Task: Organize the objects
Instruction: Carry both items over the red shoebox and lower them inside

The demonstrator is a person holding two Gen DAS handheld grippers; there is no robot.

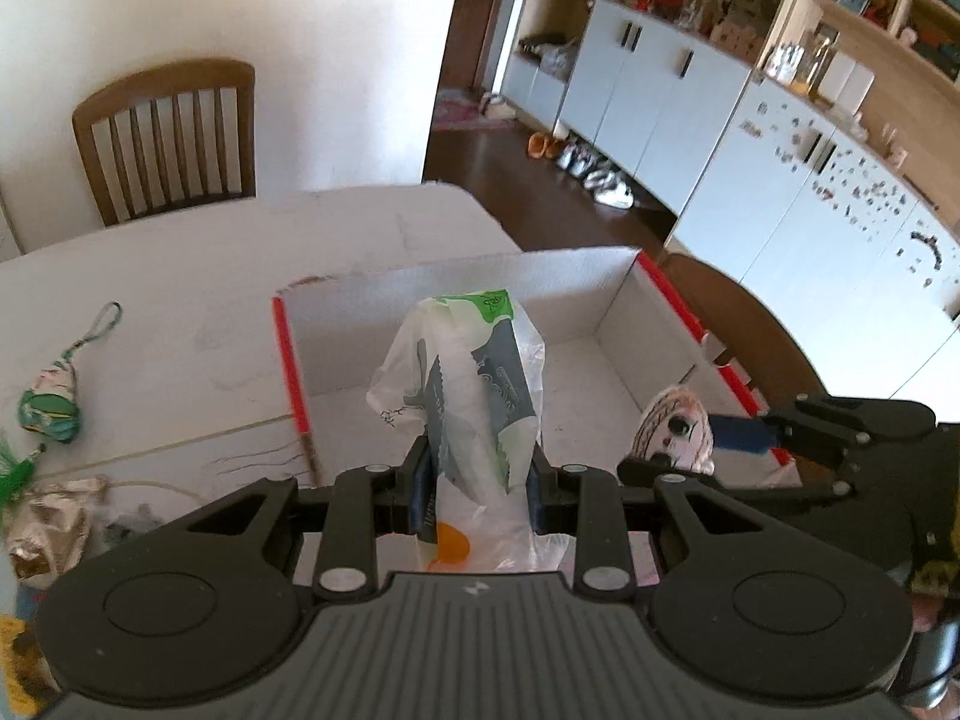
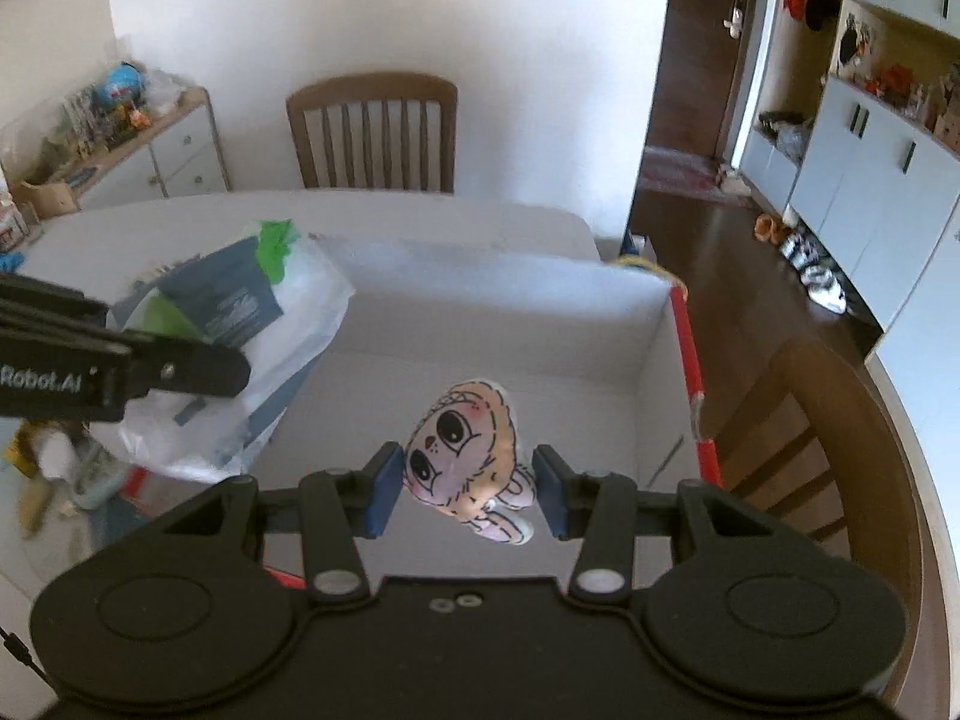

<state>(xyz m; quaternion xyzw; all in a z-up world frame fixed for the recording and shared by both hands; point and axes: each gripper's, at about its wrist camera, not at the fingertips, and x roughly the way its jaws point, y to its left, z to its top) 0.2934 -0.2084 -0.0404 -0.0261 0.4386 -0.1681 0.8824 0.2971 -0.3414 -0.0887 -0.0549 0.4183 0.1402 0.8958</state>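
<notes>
Table (image 1: 180, 276) carries an open white box (image 1: 618, 294) with red edges, its near wall hidden behind both tools. Over the box's left part, the left gripper (image 1: 480, 492) clamps a clear plastic bag (image 1: 462, 384) holding a dark packet; the bag's bottom is cut off by the tool body. To the right, the right gripper (image 2: 468, 486) pinches a small plush doll (image 2: 465, 450) above the box floor. Clutter (image 1: 48, 414) at the table's left edge is blurred.

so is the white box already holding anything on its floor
No, the white box shows only bare floor; the plastic bag and the plush doll hang above it in the left gripper and right gripper.
</notes>
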